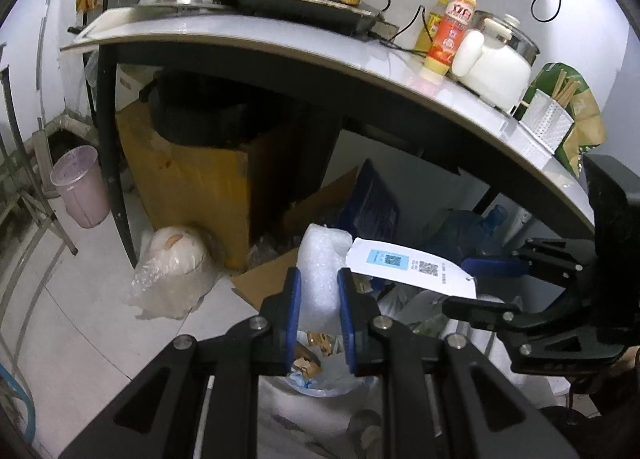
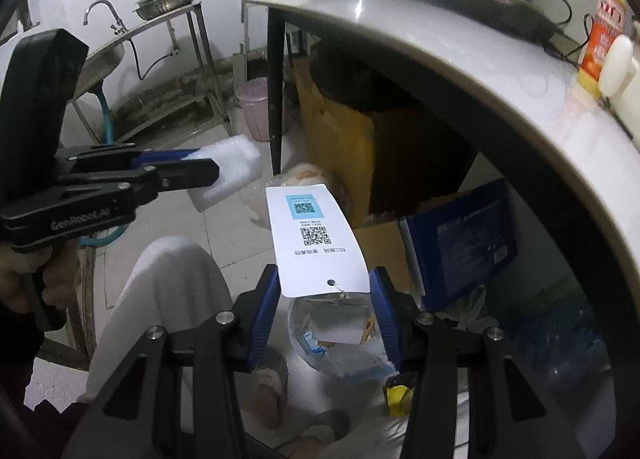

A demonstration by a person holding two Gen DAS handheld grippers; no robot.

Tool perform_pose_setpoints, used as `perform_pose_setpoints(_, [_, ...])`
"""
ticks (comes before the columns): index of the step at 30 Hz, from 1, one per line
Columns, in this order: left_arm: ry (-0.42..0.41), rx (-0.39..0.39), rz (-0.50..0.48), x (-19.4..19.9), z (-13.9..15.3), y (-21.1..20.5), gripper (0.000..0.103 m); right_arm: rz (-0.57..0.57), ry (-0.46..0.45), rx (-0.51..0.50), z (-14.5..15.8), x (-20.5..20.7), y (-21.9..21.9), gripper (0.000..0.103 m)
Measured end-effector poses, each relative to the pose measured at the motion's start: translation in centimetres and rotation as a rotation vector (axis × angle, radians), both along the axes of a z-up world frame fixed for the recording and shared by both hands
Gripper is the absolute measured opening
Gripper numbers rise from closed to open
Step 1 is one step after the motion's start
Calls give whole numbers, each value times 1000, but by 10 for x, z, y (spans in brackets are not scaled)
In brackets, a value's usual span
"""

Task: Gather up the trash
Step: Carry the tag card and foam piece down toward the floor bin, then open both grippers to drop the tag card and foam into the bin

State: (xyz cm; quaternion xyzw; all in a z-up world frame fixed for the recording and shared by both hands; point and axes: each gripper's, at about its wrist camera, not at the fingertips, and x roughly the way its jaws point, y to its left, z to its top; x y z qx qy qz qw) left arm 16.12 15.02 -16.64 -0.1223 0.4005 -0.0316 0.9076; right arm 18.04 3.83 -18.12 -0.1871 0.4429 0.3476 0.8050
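White table (image 1: pixel 360 55) standing over cluttered tile floor (image 1: pixel 100 299); left gripper (image 1: pixel 319 279) pinching foam wad (image 1: pixel 320 259); right gripper (image 2: pixel 325 287) clamping paper tag (image 2: pixel 316 243); sink (image 2: pixel 100 55) showing only in right view

Both fisheye views look steeply down along their own fingers, close above the lined trash bin (image 1: pixel 320 375) (image 2: pixel 340 343). Each shares the bench (image 1: pixel 280 43) (image 2: pixel 440 59) arching across the upper frame, and each catches the other hand-held gripper at its edge.

White foam piece (image 1: pixel 320 279) — white tag (image 2: pixel 316 243), blue square, black QR code.
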Motion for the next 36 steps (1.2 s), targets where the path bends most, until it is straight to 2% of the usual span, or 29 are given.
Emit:
perform_pose_setpoints(16, [128,-77,4,30,-76,9,17,-49,132,-77,-89,42,7,44])
perform_pose_setpoints(27, [194,-95,2,44,-107,7,17,-103,237,-141,-142,67,6,46])
perform_pose_setpoints(36, [237,-94,-14,54,-121,-6,17,-136,265,-135,-153,74,-10,46])
